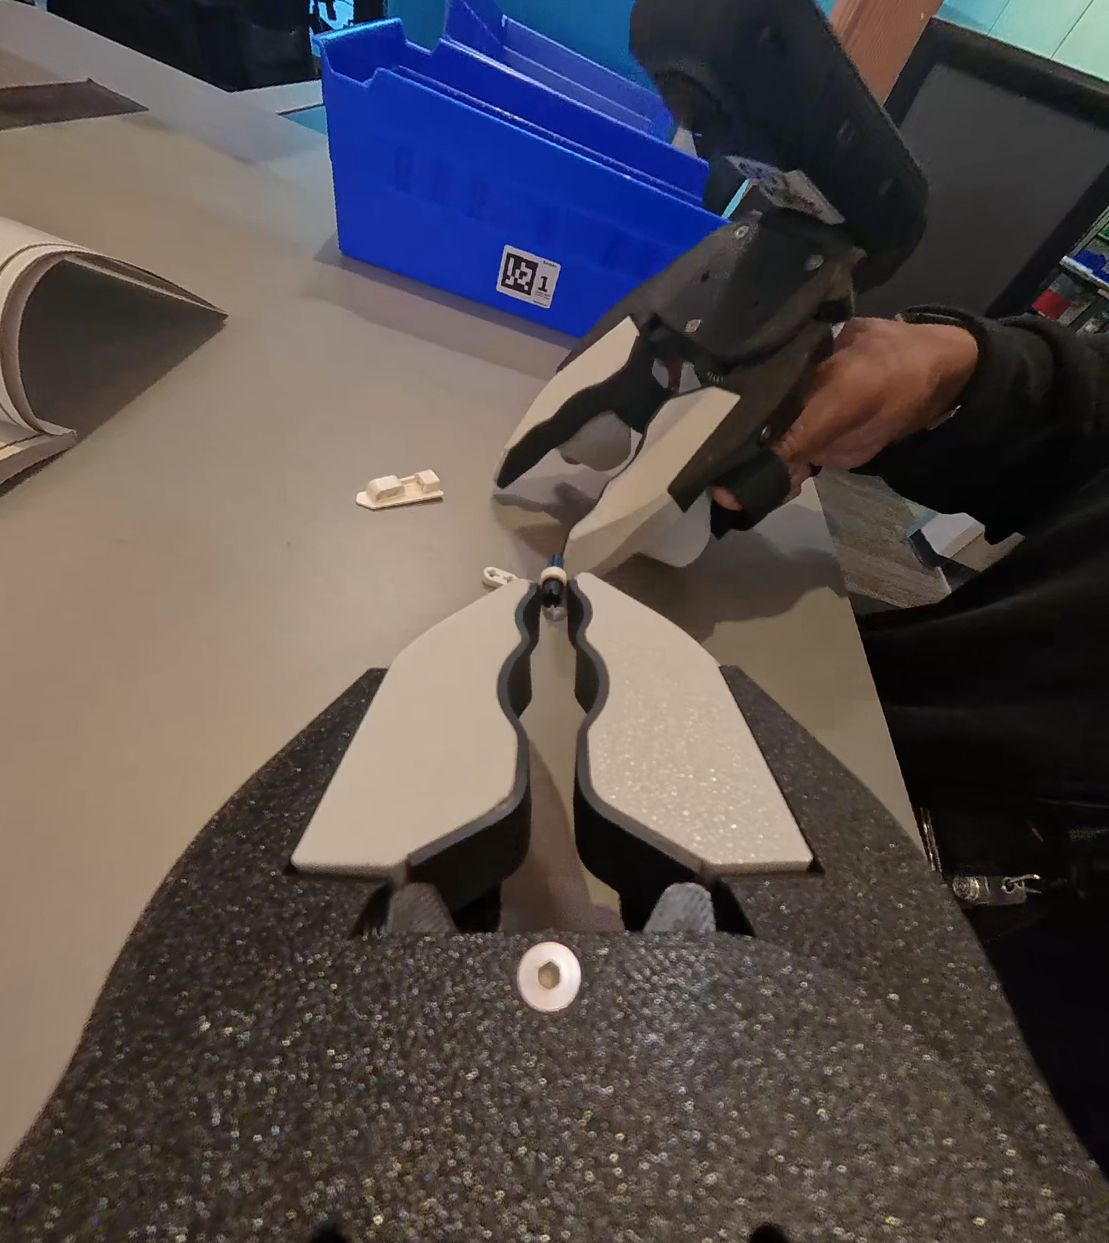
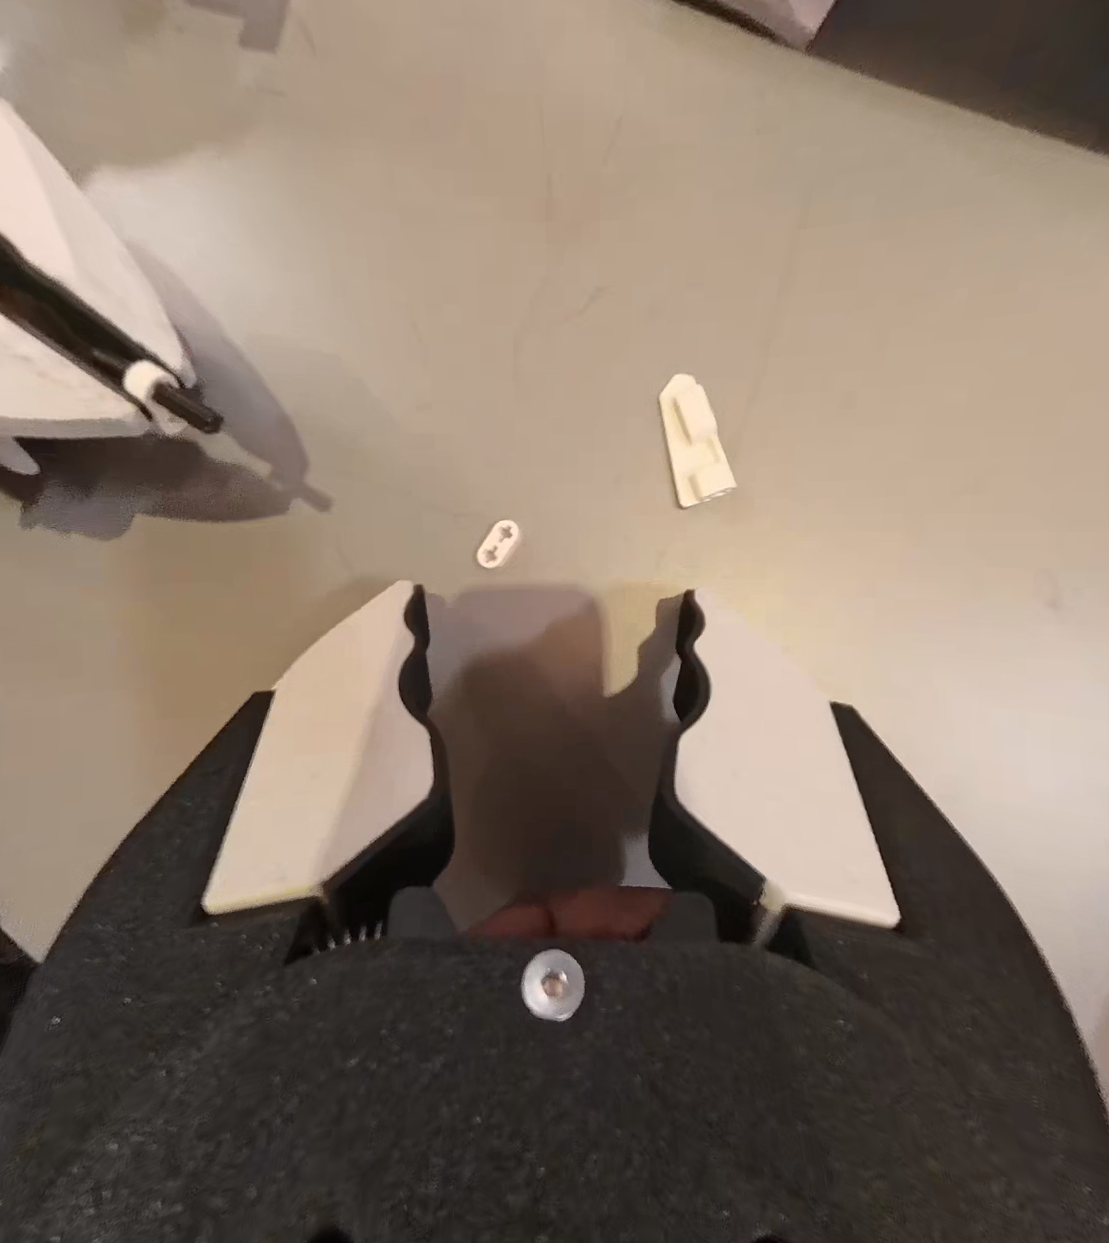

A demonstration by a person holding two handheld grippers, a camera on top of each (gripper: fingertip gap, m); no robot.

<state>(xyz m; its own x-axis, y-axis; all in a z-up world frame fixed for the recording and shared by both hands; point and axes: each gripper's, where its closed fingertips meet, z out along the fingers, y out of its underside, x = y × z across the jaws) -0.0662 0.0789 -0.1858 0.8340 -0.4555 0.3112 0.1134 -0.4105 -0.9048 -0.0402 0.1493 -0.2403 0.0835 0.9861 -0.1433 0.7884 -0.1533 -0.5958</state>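
Between my left gripper's (image 1: 553,595) narrow fingers I pinch a thin black rod with a white collar (image 1: 551,584). My right gripper (image 2: 551,595) hangs wide and empty, nearest a small white two-hole oval link (image 2: 499,536) on the grey table (image 2: 740,269), a cream clip-shaped piece (image 2: 696,440) beyond.

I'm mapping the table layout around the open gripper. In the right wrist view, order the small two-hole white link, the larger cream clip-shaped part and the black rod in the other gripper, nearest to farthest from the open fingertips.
From the right gripper:
1. Two-hole white link, on the table just ahead of the fingertips, slightly left.
2. Cream clip-shaped part, farther ahead, to the right.
3. Black rod, far left, clamped in the left gripper.
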